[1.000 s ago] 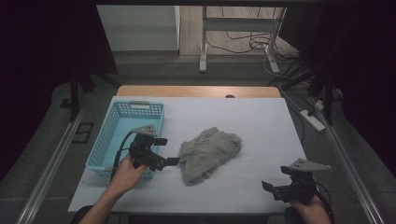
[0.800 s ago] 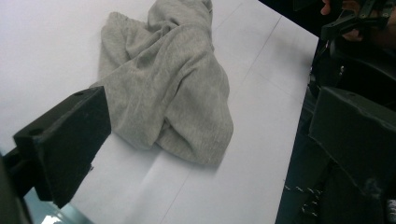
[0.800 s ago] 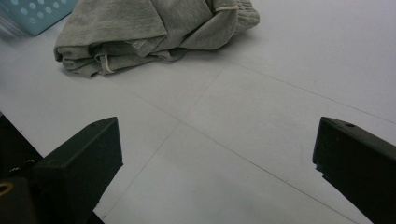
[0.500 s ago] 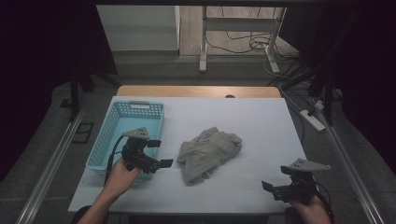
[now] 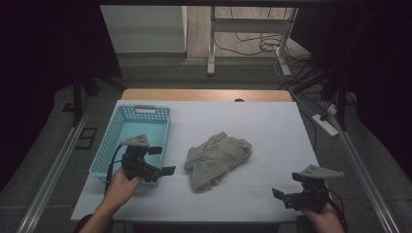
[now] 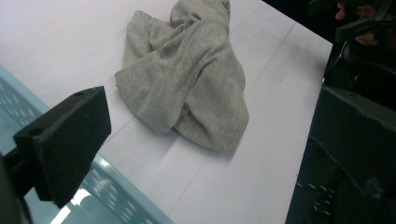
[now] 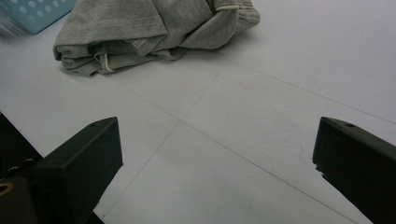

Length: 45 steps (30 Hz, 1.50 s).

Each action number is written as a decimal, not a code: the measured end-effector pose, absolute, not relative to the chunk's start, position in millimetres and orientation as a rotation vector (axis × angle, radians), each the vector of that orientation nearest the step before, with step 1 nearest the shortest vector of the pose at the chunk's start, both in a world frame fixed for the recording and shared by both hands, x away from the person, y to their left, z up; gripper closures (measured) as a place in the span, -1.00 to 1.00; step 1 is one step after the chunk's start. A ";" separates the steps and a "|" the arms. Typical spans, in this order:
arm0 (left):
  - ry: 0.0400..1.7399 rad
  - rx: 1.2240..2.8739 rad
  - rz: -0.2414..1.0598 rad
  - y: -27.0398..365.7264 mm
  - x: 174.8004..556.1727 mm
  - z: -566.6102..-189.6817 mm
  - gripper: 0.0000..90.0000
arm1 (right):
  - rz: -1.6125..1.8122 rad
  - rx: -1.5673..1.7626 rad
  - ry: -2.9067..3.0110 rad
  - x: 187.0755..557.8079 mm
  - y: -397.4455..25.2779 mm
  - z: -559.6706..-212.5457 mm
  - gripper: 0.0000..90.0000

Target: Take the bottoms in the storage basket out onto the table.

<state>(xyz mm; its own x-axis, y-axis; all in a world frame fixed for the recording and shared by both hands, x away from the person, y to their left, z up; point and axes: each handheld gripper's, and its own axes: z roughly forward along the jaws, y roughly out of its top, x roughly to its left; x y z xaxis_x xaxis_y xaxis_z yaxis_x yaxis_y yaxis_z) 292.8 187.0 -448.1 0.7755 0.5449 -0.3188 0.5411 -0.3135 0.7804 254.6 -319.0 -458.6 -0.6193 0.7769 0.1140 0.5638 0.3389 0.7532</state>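
The left claw (image 5: 163, 160) has drawn back from the grey cloth (image 5: 216, 159) to the blue basket (image 5: 141, 127) near the table's left edge, jaws spread and empty. The cloth lies crumpled mid-table; the right claw (image 5: 284, 195), also spread, waits at the near right corner, so I'd judge the grab not yet begun.

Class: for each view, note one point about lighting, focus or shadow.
High view: the table is lit, surroundings fall dark. Left gripper view: the near fingers are soft, the grey cloth crisp. Right gripper view: even light, a faint shadow under the cloth.
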 end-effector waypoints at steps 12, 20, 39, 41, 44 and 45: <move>0.824 1.952 0.006 197.2 284.7 -448.9 -1.00 | 1.148 1.200 2.344 254.6 -318.3 -458.7 -0.96; 0.837 1.935 0.002 204.3 278.8 -451.6 -1.00 | 1.143 1.195 2.346 254.6 -318.2 -458.8 -0.96; 0.881 1.889 0.002 223.8 263.0 -459.4 -1.00 | 1.135 1.190 2.346 254.4 -317.3 -458.9 -0.96; 0.887 1.883 0.000 226.1 261.2 -460.4 -1.00 | 1.134 1.189 2.347 254.5 -317.2 -458.9 -0.96; 0.895 1.877 0.001 229.2 258.3 -462.2 -1.00 | 1.132 1.190 2.346 254.1 -316.8 -458.8 -0.96; 0.899 1.874 0.002 230.2 257.2 -462.8 -1.00 | 1.131 1.190 2.346 254.2 -316.7 -458.9 -0.96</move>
